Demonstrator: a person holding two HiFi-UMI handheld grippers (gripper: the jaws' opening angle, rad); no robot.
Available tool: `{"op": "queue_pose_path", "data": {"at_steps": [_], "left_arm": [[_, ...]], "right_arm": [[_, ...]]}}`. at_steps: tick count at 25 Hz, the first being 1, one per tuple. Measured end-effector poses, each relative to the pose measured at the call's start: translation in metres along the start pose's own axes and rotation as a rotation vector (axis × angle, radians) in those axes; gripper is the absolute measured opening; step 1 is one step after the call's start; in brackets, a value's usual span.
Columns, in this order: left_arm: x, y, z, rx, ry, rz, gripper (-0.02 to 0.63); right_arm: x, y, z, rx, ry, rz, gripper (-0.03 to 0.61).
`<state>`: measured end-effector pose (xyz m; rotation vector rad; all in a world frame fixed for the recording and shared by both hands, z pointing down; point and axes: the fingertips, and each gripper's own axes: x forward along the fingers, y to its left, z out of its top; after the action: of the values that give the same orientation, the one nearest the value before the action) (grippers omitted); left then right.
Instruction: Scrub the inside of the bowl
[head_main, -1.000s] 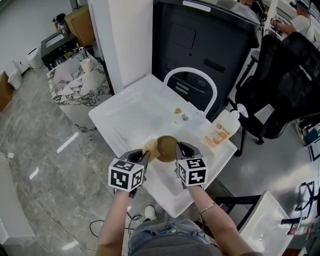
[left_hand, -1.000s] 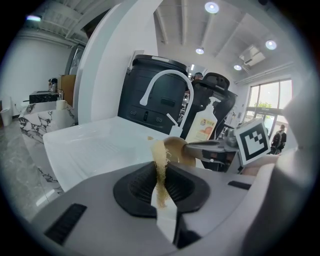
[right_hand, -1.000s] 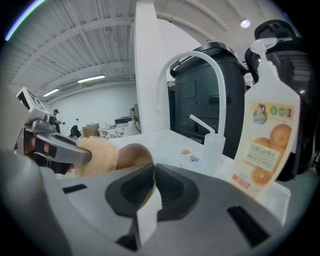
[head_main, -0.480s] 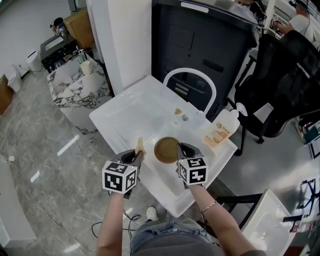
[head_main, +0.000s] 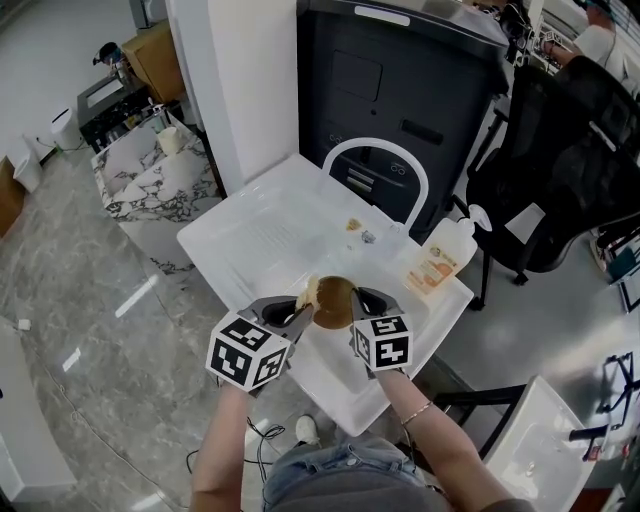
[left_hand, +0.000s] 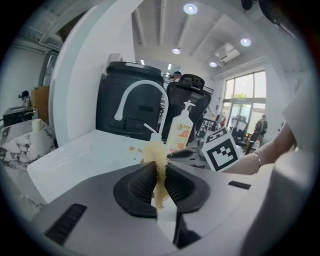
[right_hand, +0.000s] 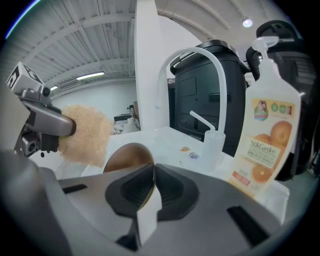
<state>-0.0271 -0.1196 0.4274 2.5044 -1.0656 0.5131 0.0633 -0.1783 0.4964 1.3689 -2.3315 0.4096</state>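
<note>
A brown bowl (head_main: 334, 301) is held tilted over the white sink tray (head_main: 260, 235), and my right gripper (head_main: 360, 300) is shut on its rim; the same bowl (right_hand: 127, 157) shows just past the right jaws. My left gripper (head_main: 298, 315) is shut on a tan scrub sponge (head_main: 309, 292), which touches the bowl's left edge. In the left gripper view the sponge (left_hand: 156, 159) is pinched between the jaws. From the right gripper view the sponge (right_hand: 86, 135) sits left of the bowl.
An orange-label soap bottle (head_main: 440, 262) stands at the tray's right edge, a curved white faucet (head_main: 376, 160) at the back. Small scraps (head_main: 355, 226) lie on the tray. A black office chair (head_main: 575, 170) is at the right, a marble counter (head_main: 150, 165) at the left.
The left gripper swung the sponge out to the left of the bowl half a second ago and has now come back against the bowl. The right gripper and bowl stayed almost still.
</note>
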Motion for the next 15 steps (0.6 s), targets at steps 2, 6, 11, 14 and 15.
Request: {"op": "queue_pose_path", "data": {"at_steps": [2, 6, 11, 14, 15], "left_arm": [[0.012, -0.013, -0.002, 0.078, 0.069, -0.045, 0.044], [0.034, -0.034, -0.015, 0.255, 0.242, -0.106, 0.044], [0.052, -0.043, -0.037, 0.358, 0.425, -0.139, 0.044], [0.059, -0.044, -0.047, 0.383, 0.508, -0.158, 0.044], [0.061, -0.043, -0.05, 0.387, 0.533, -0.163, 0.044]], "right_arm": [[0.0, 0.001, 0.0, 0.001, 0.0, 0.002, 0.025], [-0.001, 0.002, 0.0, 0.0, -0.003, 0.006, 0.025], [-0.004, 0.001, 0.0, -0.012, -0.009, 0.007, 0.025], [-0.005, 0.002, -0.001, -0.034, -0.003, 0.008, 0.025], [-0.005, 0.003, -0.003, -0.042, 0.001, 0.01, 0.025]]}}
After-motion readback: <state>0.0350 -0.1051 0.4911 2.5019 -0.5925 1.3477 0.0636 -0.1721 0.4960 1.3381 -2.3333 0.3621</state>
